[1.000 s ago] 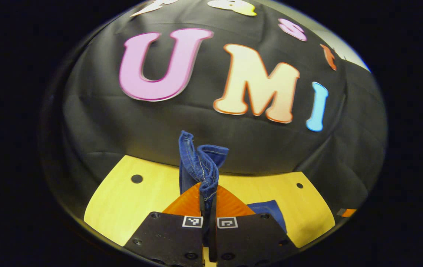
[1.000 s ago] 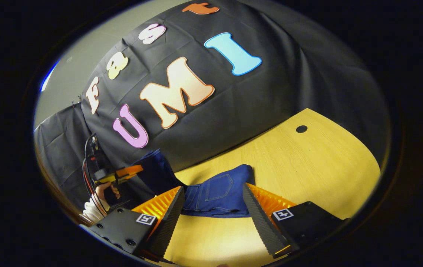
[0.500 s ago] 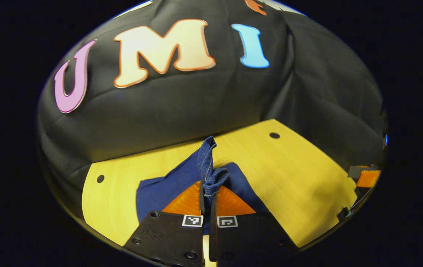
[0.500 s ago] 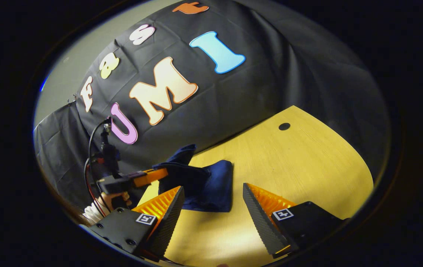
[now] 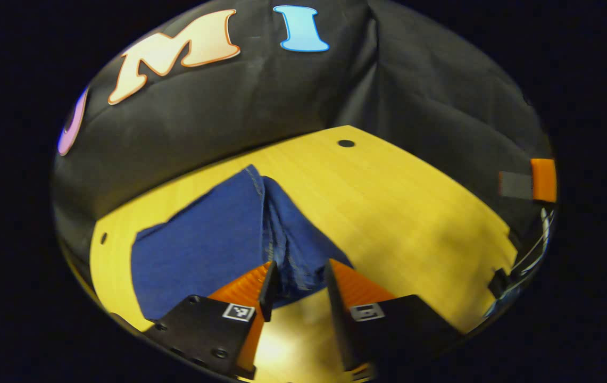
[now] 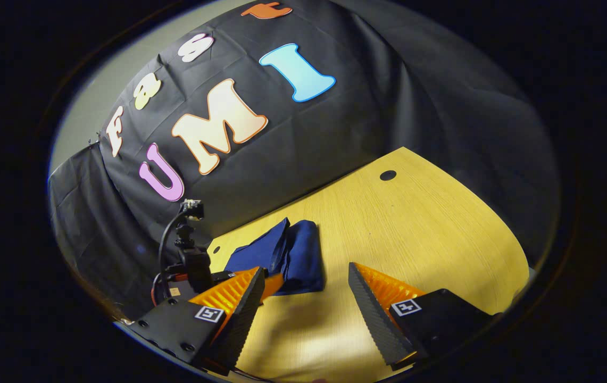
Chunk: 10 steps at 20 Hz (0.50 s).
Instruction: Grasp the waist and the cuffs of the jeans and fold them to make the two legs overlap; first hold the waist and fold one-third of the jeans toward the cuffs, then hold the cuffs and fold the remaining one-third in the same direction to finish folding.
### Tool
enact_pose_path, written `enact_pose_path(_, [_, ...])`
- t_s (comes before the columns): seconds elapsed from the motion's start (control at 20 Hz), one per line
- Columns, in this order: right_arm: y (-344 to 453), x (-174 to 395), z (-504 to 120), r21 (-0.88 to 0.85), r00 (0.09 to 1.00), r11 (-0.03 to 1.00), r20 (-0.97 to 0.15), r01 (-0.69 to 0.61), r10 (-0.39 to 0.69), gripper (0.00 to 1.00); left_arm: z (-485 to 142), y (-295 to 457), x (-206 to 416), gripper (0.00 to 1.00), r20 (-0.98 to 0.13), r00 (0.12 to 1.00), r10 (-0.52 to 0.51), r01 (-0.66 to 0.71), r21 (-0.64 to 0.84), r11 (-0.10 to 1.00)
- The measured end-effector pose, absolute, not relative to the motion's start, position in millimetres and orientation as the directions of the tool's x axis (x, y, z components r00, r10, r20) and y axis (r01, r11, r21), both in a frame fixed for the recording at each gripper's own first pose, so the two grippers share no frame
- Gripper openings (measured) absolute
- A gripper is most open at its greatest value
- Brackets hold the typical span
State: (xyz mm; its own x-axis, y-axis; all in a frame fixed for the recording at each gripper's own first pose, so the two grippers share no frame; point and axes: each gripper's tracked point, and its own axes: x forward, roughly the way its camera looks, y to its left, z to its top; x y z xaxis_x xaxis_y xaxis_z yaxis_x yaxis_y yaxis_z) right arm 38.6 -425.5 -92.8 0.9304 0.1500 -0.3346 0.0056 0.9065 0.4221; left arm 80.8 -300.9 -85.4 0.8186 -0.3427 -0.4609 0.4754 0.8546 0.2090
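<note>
Both tongs gape: left tongs (image 5: 299, 276) at the folded jeans (image 5: 218, 244), right tongs (image 6: 306, 298) near

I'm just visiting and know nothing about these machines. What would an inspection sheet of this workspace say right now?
Surface: yellow wooden table, small round holes near its edges.
Job's things: jeans folded into a compact blue bundle, lying on the table.
Clutter: nothing seen.
Grippers: left gripper open, fingers straddling the bundle's near edge; right gripper open above bare table.
Cables: black cable looping behind the left gripper.
Surroundings: black cloth wall behind the table.
</note>
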Motion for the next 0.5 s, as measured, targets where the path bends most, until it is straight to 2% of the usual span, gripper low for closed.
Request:
enact_pose_path(0.05, [-420.7, 36.6, -91.6, 0.422, 0.933, 0.907, -0.328, 0.005, 0.147, 0.98, -76.8, -299.1, 72.6, 0.58, -0.435, 0.825, -0.359, 0.472, 0.181, 0.863])
enact_pose_path(0.1, [-414.7, 36.4, -87.7, 0.420, 0.937, 0.907, -0.320, 0.005, 0.143, 0.98, -64.9, -294.7, 66.5, 0.80, -0.398, 0.845, -0.357, 0.447, 0.161, 0.880])
enact_pose_path(0.2, [-403.0, 33.8, -79.9, 0.415, 0.943, 0.910, -0.303, 0.002, 0.136, 0.98, -35.2, -278.6, 51.0, 0.82, -0.334, 0.878, -0.344, 0.398, 0.108, 0.911])
enact_pose_path(0.25, [-395.1, 31.6, -77.4, 0.411, 0.946, 0.911, -0.295, 0.000, 0.134, 0.98, -21.9, -267.3, 43.5, 0.77, -0.302, 0.890, -0.342, 0.383, 0.085, 0.920])
enact_pose_path(0.3, [-386.5, 30.7, -75.1, 0.406, 0.948, 0.914, -0.290, -0.002, 0.130, 0.98, -10.6, -249.9, 35.6, 0.82, -0.280, 0.899, -0.336, 0.370, 0.078, 0.926])
enact_pose_path(0.5, [-340.2, 27.8, -65.5, 0.404, 0.949, 0.914, -0.271, -0.041, 0.162, 0.98, 11.1, -173.4, 8.5, 0.81, -0.247, 0.929, -0.276, 0.306, 0.090, 0.948])
